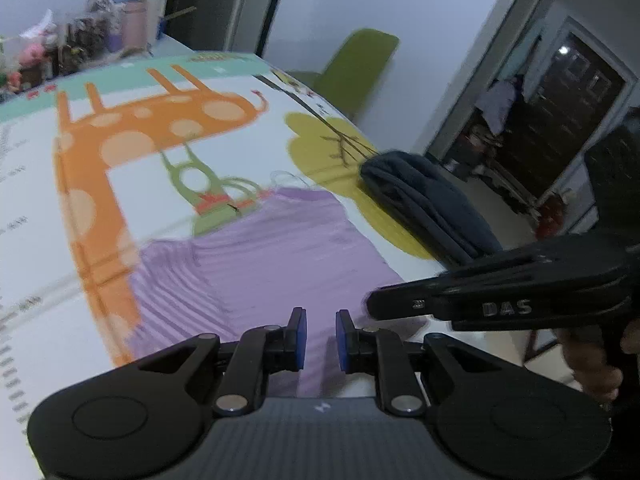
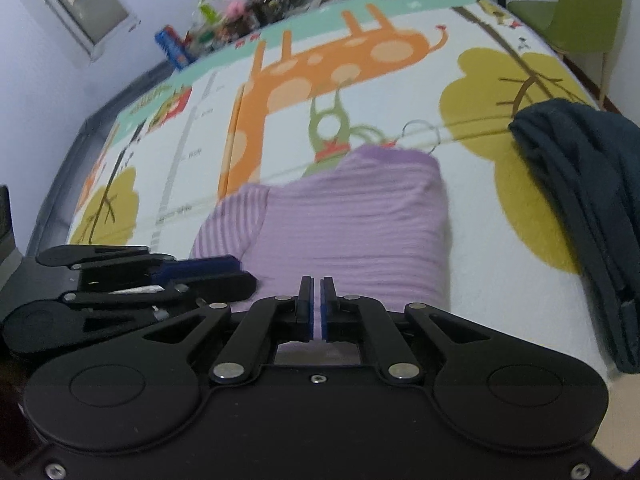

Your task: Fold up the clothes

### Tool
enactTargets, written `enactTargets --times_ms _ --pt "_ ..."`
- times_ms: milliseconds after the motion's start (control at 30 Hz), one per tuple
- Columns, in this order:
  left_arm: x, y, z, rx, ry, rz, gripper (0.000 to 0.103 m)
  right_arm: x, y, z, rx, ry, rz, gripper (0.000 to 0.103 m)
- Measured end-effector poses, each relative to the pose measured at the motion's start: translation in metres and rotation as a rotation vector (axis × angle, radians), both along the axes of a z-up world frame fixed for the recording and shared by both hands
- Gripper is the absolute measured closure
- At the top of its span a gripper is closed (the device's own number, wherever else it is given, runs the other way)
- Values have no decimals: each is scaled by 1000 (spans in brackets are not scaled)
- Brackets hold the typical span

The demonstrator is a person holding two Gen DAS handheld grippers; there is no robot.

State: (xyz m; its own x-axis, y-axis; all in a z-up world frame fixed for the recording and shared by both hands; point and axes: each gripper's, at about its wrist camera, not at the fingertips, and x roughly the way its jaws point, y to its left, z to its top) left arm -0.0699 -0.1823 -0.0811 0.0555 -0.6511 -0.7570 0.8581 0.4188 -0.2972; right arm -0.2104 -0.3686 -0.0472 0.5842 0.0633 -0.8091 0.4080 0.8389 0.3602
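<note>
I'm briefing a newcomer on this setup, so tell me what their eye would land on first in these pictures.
First the big orange giraffe printed across the play mat that covers the table. Next the purple ribbed top, lying partly folded in the middle of the mat just ahead of both hand-held grippers. Then the dark blue garment, folded in a stack at the mat's right edge, with a green chair beyond the table.

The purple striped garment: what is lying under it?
The purple striped garment lies on the printed giraffe mat. It covers part of the green cartoon figure; what else lies beneath is hidden.
</note>
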Motion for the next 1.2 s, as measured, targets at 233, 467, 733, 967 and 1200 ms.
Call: enactTargets --times_ms 233,467,733,967,1200 --pt "4 4 -17 46 69 30 86 2 4 -19 6 59 -3 100" --pt "11 13 -25 75 111 77 93 -5 -13 -31 29 75 -56 103" --pt "22 29 -14 75 98 148 93 -14 -25 -25 19 80 -82 103" --pt "24 34 -20 107 78 174 90 -15 -26 -23 2 101 -83 103" --pt "27 31 -31 133 80 176 89 -9 -25 -38 -3 141 -70 103"
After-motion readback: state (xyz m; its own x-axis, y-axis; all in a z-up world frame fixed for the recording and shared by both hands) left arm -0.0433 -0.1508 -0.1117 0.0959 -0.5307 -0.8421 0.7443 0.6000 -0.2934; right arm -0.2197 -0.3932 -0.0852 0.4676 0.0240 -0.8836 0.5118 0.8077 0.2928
